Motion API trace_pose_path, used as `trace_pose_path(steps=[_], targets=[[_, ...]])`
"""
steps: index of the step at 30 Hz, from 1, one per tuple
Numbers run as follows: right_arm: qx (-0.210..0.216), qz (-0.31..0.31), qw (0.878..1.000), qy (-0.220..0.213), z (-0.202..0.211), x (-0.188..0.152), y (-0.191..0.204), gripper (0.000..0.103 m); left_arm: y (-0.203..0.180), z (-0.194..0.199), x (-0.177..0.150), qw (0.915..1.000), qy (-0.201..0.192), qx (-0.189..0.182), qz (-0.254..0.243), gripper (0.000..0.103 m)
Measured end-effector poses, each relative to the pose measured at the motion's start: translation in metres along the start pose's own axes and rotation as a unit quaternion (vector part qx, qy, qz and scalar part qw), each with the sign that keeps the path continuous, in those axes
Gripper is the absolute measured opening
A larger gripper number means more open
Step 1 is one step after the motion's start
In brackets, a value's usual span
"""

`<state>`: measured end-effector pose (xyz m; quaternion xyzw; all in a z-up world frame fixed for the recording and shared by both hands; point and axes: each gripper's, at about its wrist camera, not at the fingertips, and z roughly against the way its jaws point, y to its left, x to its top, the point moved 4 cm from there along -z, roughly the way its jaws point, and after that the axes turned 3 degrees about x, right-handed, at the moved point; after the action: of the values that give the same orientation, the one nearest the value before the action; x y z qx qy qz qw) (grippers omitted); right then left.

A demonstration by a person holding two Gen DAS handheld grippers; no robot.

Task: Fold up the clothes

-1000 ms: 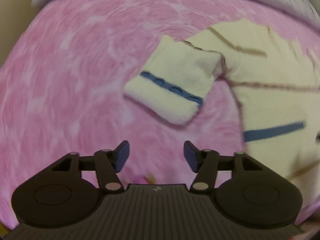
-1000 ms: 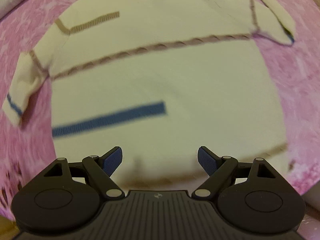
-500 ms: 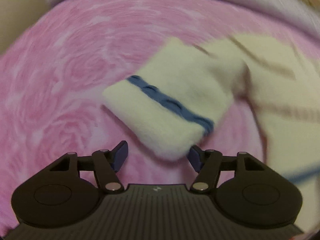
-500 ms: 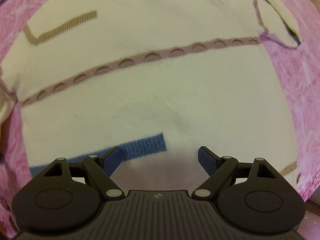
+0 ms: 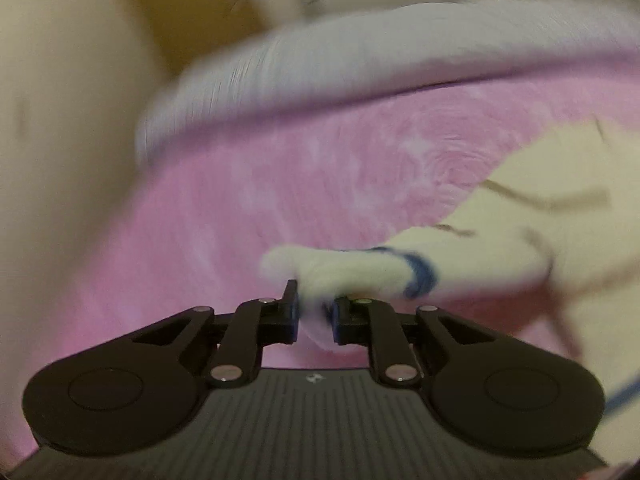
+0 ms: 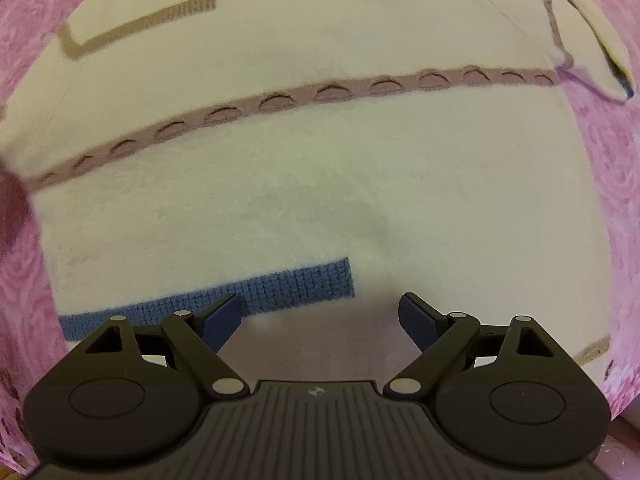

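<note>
Left gripper point(image 5: 314, 312) closing on the sleeve point(image 5: 360, 270), cuff end bunched between the jaws at lower centre of the left view. Half a second back, jaws stood wide with the cuff lying flat on the blanket point(image 5: 280, 184) just ahead of them; now pinched in and tipped up, with more of the pale wall at upper left showing than before (pretty blurry frame, so hard to say how much cloth is really caught). Blue stripe on the cuff now wrapped round to the right of the jaws instead of lying flat across it.

Right gripper point(image 6: 320, 316) wide open, nothing between the jaws, pointing down at the sweater point(image 6: 320, 184) body. Barely shifted over the last half second, though a second ago much more of the sweater was in frame. Blue band point(image 6: 280, 284) sits just above the left jaw at lower left, brown scalloped stripe point(image 6: 304, 96) across the middle, other sleeve point(image 6: 592, 52) tucked at upper right.

Sweater spread flat on the pink blanket, filling most of the right view and running off the right edge of the left one.

Meaning for the fold: probably the first sleeve fold starting, cuff grabbed and ready to swing in over the body. Right side looks parked to pin the cloth down. Main worry: thin grip slipping off the fuzzy knit.
</note>
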<state>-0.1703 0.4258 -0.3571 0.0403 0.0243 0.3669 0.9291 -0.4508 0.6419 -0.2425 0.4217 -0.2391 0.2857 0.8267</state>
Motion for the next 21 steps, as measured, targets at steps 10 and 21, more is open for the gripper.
trace_pose_path(steps=[10,21], targets=[[0.01,0.001,1.0,0.008,-0.001,-0.01,0.0,0.088,0.008,-0.02,-0.119,0.9655,0.24,-0.051,0.086,0.029],[-0.008,0.004,1.0,0.018,-0.006,-0.024,0.001,0.088,0.056,-0.053,-0.143,0.8671,0.247,-0.11,0.418,0.057]])
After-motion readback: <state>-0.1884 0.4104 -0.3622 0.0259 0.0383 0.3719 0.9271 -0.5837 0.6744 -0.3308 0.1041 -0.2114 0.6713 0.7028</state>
